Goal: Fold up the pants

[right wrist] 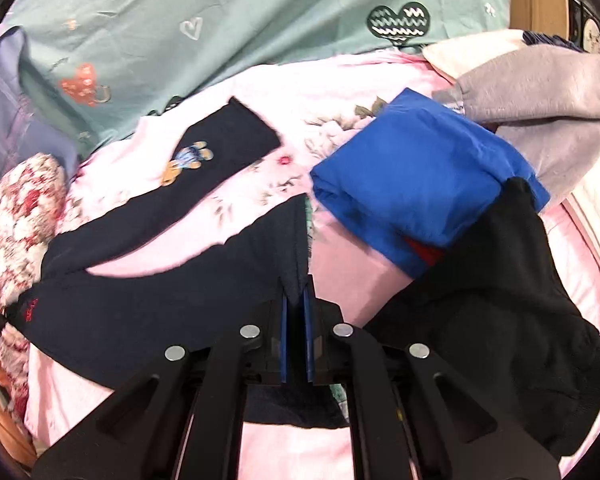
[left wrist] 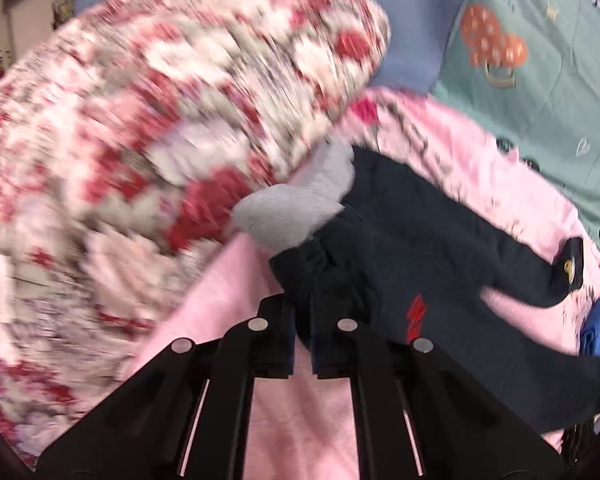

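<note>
Two grips on one pair of dark navy fabric pants (right wrist: 148, 312) | left gripper (left wrist: 302, 312) clamped on gathered waistband just ahead of its jaws | right gripper (right wrist: 296, 300) pinched on a leg hem | legs run leftward from right jaws (long axis across pink sheet (right wrist: 340, 264)) | right nearer the hem.

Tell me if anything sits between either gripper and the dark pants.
Nothing does. The left gripper is already shut on the pants at the waist end, and the right gripper is shut on a leg hem.
</note>
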`<action>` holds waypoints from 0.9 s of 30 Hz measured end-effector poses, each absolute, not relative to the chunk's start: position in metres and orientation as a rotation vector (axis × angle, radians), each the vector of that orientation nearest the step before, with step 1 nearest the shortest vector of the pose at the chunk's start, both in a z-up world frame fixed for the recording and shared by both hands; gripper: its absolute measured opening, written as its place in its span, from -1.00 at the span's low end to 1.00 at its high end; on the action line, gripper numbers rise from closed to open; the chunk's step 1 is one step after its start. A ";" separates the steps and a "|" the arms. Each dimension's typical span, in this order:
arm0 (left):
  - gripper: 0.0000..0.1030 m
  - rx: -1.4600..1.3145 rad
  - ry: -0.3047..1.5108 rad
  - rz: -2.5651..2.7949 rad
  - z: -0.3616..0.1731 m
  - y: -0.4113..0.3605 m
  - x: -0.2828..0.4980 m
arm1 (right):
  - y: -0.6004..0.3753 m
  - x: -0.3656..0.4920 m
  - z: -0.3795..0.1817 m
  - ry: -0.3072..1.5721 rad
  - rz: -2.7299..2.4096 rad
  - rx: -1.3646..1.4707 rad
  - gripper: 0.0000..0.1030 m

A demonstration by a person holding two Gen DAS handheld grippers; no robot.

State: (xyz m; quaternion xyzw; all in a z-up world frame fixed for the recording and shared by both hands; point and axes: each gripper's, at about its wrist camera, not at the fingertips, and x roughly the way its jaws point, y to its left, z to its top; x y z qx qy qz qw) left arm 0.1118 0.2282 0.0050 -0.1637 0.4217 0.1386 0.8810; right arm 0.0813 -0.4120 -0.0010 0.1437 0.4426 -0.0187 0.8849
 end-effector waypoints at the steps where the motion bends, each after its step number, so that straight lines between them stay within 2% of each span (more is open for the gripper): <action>1: -0.91 -0.342 0.875 0.290 0.008 0.231 0.108 | -0.410 0.077 -0.001 0.932 -0.039 0.281 -0.87; 6: -0.89 -0.348 0.973 0.267 -0.025 0.241 0.088 | -0.406 0.065 -0.044 1.033 -0.063 0.271 -0.86; 8: -0.76 -0.367 1.042 0.275 -0.051 0.243 0.087 | -0.407 0.058 -0.069 1.095 -0.073 0.279 -0.82; 9: -0.51 -0.363 1.067 0.290 -0.061 0.245 0.087 | -0.409 0.056 -0.080 1.128 -0.099 0.261 -0.66; 10: -0.07 -0.343 1.086 0.329 -0.068 0.249 0.086 | -0.410 0.053 -0.085 1.144 -0.124 0.241 -0.46; 12: 0.37 -0.312 1.071 0.412 -0.068 0.255 0.082 | -0.412 0.048 -0.082 1.125 -0.122 0.260 -0.39; 13: 0.47 -0.315 1.052 0.415 -0.062 0.257 0.079 | -0.413 0.046 -0.077 1.118 -0.143 0.275 -0.36; 14: 0.49 -0.317 1.032 0.419 -0.056 0.257 0.076 | -0.413 0.044 -0.068 1.093 -0.167 0.273 -0.29; 16: 0.56 -0.293 0.960 0.458 -0.037 0.255 0.071 | -0.402 0.042 -0.048 1.016 -0.173 0.225 0.04; 19: 0.67 -0.278 0.860 0.421 -0.015 0.241 0.070 | -0.371 0.045 -0.034 0.961 -0.082 0.188 0.07; 23: 0.67 -0.300 0.886 0.241 -0.016 0.209 0.094 | -0.323 0.066 -0.051 1.015 0.091 0.180 0.07; 27: 0.69 -0.263 0.921 0.168 -0.030 0.175 0.118 | -0.320 0.087 -0.080 1.085 0.058 0.124 0.09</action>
